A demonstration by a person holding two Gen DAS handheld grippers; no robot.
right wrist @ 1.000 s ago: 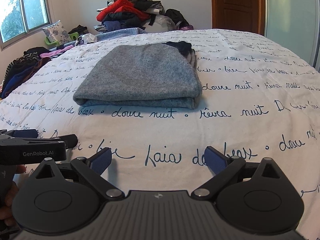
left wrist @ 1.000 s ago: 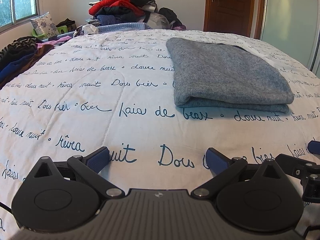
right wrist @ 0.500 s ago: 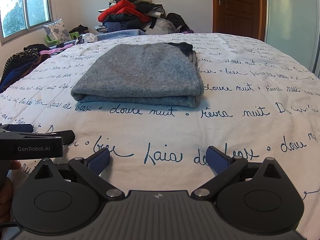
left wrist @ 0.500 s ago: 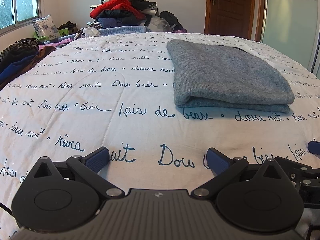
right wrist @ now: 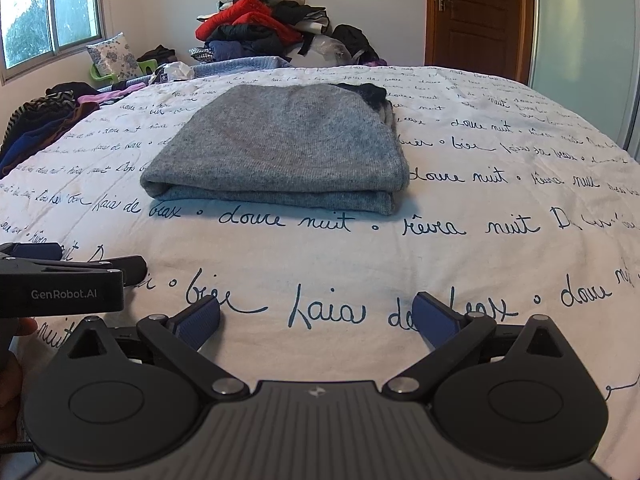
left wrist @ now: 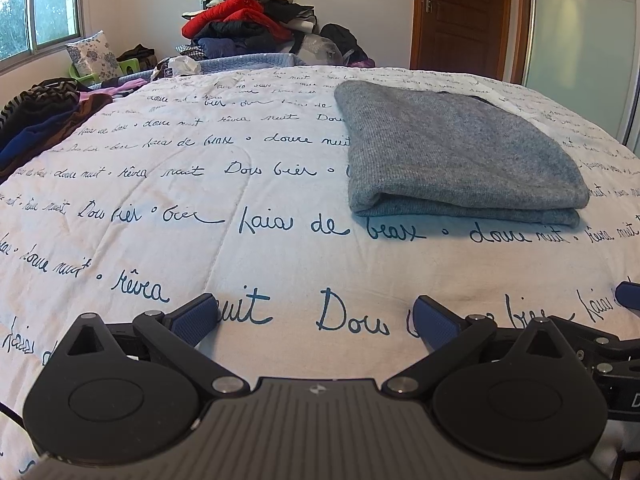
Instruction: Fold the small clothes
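Note:
A grey knit garment (left wrist: pixel 452 152) (right wrist: pixel 284 148) lies folded into a neat rectangle on the white bedspread with blue script (left wrist: pixel 200 200) (right wrist: pixel 500 184). A dark bit of fabric (right wrist: pixel 366 90) peeks out at its far right corner. My left gripper (left wrist: pixel 316 318) is open, low over the bedspread, well short of the garment and to its left, holding nothing. My right gripper (right wrist: pixel 316 316) is open too, near the bed's front edge, with the garment straight ahead and nothing between its fingers. Each gripper shows at the edge of the other's view.
A heap of unfolded clothes (left wrist: pixel 248 16) (right wrist: pixel 260 16) rises at the far end of the bed. More dark and striped clothes (left wrist: pixel 40 120) (right wrist: pixel 44 120) lie along the left edge. A wooden door (left wrist: pixel 460 16) and a pale wardrobe panel (right wrist: pixel 584 40) stand at the back right.
Both grippers have dropped slightly and edged forward, so the folded garment looks a little nearer. The garment itself has not moved, and both grippers stay open.

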